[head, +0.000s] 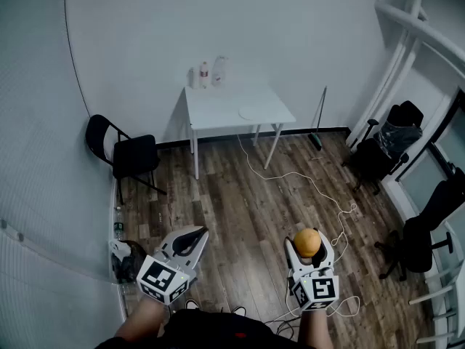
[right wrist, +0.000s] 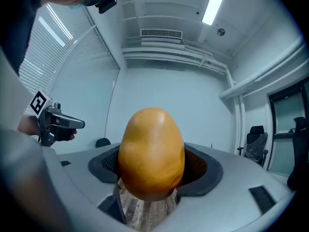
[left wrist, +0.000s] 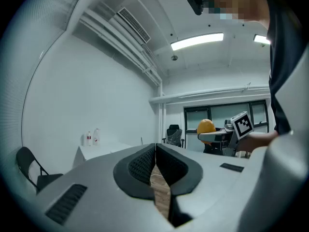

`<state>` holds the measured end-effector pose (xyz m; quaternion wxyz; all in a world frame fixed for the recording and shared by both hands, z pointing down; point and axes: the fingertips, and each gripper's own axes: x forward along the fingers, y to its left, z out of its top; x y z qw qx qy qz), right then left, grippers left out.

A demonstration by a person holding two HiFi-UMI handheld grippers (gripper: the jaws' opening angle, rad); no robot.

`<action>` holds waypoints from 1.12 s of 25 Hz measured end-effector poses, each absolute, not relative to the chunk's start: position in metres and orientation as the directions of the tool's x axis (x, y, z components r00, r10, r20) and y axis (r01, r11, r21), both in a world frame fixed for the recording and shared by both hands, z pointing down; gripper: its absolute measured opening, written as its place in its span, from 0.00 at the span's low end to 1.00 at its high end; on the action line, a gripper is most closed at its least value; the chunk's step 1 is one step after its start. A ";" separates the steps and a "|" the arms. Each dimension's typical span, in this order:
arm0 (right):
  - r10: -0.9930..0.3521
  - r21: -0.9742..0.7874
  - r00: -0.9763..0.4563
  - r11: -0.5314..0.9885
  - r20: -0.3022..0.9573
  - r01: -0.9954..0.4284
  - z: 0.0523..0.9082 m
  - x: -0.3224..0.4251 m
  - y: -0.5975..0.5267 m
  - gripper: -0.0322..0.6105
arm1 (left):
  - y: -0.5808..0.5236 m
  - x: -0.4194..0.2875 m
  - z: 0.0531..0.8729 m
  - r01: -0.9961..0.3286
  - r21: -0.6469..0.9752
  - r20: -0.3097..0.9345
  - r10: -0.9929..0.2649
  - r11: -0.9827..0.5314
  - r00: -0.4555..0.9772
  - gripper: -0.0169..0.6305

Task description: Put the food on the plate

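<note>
While my right gripper (head: 309,249) holds the food (head: 307,241) tight, my left gripper (head: 193,236) is shut and empty. The plate (head: 256,112) on the far table (head: 218,111) looks bare. I think carrying the food over is still left.

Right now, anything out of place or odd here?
A white cable snakes loose across the floor in front of the table, a possible trip hazard. Otherwise nothing stands out: the right gripper holds the orange fruit, the left gripper is shut and empty.
</note>
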<state>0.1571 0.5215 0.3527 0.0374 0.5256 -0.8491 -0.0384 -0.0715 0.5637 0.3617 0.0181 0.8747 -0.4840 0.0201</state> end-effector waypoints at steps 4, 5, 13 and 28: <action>-0.885 0.097 -0.465 0.464 0.016 -0.880 0.356 0.160 0.517 0.58 | 0.560 -0.067 0.362 -0.847 0.012 0.056 -0.846 -0.531 0.531 0.06; -0.883 0.100 -0.468 0.468 0.017 -0.878 0.358 0.160 0.516 0.58 | 0.559 -0.066 0.362 -0.846 0.011 0.057 -0.845 -0.532 0.532 0.06; -0.879 0.085 -0.476 0.473 -0.027 -0.877 0.356 0.162 0.512 0.58 | 0.554 -0.058 0.365 -0.836 0.001 0.067 -0.834 -0.549 0.547 0.06; -0.841 -0.031 -0.541 0.541 -0.012 -0.841 0.407 0.248 0.473 0.58 | 0.514 0.018 0.383 -0.861 0.031 0.106 -0.855 -0.508 0.509 0.06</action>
